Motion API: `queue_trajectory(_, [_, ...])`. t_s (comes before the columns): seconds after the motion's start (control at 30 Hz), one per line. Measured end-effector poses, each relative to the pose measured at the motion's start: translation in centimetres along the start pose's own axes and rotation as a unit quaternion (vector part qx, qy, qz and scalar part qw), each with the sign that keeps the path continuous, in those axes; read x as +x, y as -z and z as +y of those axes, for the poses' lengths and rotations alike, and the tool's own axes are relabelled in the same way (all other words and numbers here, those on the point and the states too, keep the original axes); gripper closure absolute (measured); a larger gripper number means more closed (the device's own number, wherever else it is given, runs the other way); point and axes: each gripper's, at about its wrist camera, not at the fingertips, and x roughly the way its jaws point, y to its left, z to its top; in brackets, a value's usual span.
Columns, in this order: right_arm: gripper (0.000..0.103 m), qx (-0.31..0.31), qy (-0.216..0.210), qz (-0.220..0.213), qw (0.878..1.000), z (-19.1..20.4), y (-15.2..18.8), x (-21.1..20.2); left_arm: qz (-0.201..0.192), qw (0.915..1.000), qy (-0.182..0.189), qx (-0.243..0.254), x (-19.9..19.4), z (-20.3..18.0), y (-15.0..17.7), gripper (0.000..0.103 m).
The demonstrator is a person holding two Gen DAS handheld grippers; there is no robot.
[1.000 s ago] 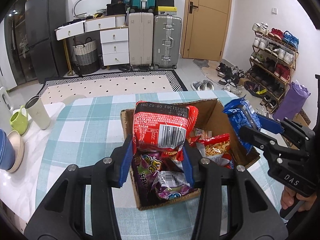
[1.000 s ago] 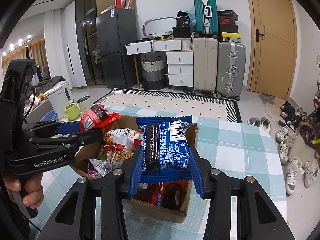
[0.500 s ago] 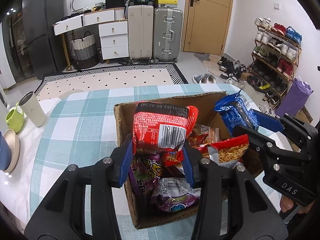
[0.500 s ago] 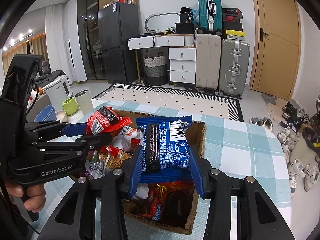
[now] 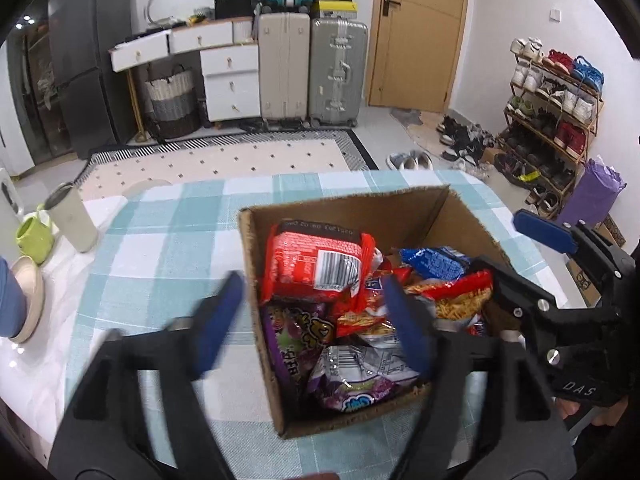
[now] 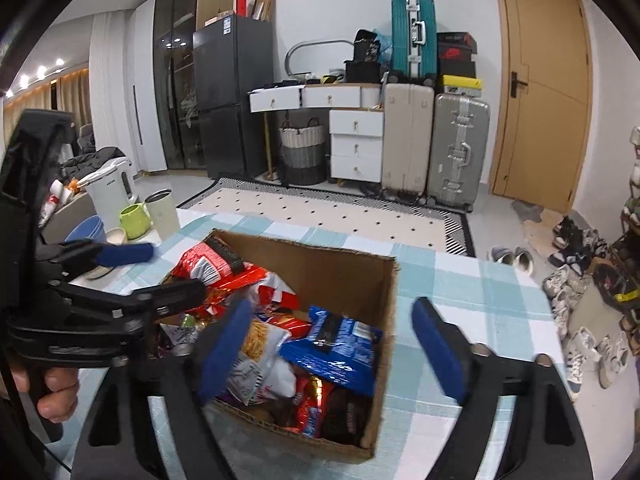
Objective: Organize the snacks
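Inside brown cardboard box (image 5: 460, 216): red crinkly snack packet (image 5: 320, 266) at far-left corner, blue foil biscuit pack (image 6: 334, 344) against right wall. Left gripper (image 5: 314, 322), right gripper (image 6: 336, 350) both spread wide, empty. Packs look light, soft, slippery, crushable; grip sealed edge.

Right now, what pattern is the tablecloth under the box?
Teal-and-white check on the tablecloth; left wrist view shows it best.

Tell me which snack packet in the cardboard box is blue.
The blue wrapped packet lying near the cardboard box's right wall; the red barcode packet, noodle-snack bag and purple candy bags aren't blue.
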Motion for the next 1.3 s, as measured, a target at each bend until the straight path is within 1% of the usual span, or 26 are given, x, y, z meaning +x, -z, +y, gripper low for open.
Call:
queue_trajectory(0.03, [0.006,0.003,0.000,-0.002,1.000,-0.1,0.0,-0.4,-0.009,1.0000,0.000,0.001,-0.7,0.0,0.1,0.011])
queue_trajectory(0.07, [0.003,0.005,0.002,-0.003,1.000,-0.3,0.1,-0.7,-0.015,0.9999,0.000,0.002,-1.3,-0.1,0.1,0.008])
queue_trajectory(0.1, [0.001,0.007,0.010,-0.002,1.000,-0.5,0.2,-1.1,-0.019,0.9998,-0.008,0.004,-1.9,-0.1,0.2,0.001])
queue_trajectory(0.13, [0.001,0.008,0.015,-0.001,1.000,-0.5,0.2,-1.4,-0.026,0.9996,-0.014,0.004,-2.5,0.0,0.2,0.001])
queue_trajectory(0.2, [0.001,0.012,0.021,0.002,1.000,-0.8,0.4,-2.0,-0.029,0.9996,0.001,0.002,-3.5,0.2,0.5,0.001])
queue_trajectory(0.33, [0.001,0.008,0.003,-0.010,1.000,-0.5,1.2,-4.2,-0.038,0.9992,-0.003,-0.006,-5.5,0.5,1.3,0.001])
queue_trajectory(0.37, [0.001,0.003,0.001,-0.011,1.000,-0.3,1.4,-4.7,-0.043,0.9990,-0.007,-0.008,-6.1,0.6,1.7,0.001])
queue_trajectory(0.5, [0.001,-0.008,-0.007,-0.016,1.000,0.7,2.6,-6.8,-0.054,0.9985,-0.001,-0.010,-8.5,0.7,3.5,0.001])
queue_trajectory(0.67, [0.001,0.006,-0.014,-0.023,1.000,1.4,4.3,-9.0,-0.064,0.9977,-0.018,0.006,-11.2,0.7,5.8,0.001])
queue_trajectory(0.83, [0.001,0.021,-0.027,-0.046,0.998,1.5,6.4,-10.9,-0.095,0.9954,-0.011,0.003,-14.1,1.3,8.1,0.001])
queue_trajectory(1.03, [0.001,0.027,-0.037,-0.091,0.995,2.0,8.6,-13.9,-0.103,0.9946,0.001,-0.009,-15.5,1.9,10.5,0.001])
queue_trajectory(1.13, [0.001,0.029,-0.043,-0.106,0.993,2.1,9.3,-15.1,-0.104,0.9945,0.008,-0.009,-15.5,2.0,11.4,0.001])
queue_trajectory(1.3, [0.001,0.021,-0.036,-0.126,0.991,2.2,10.3,-17.1,-0.110,0.9938,0.009,-0.009,-15.4,1.5,12.8,0.001])
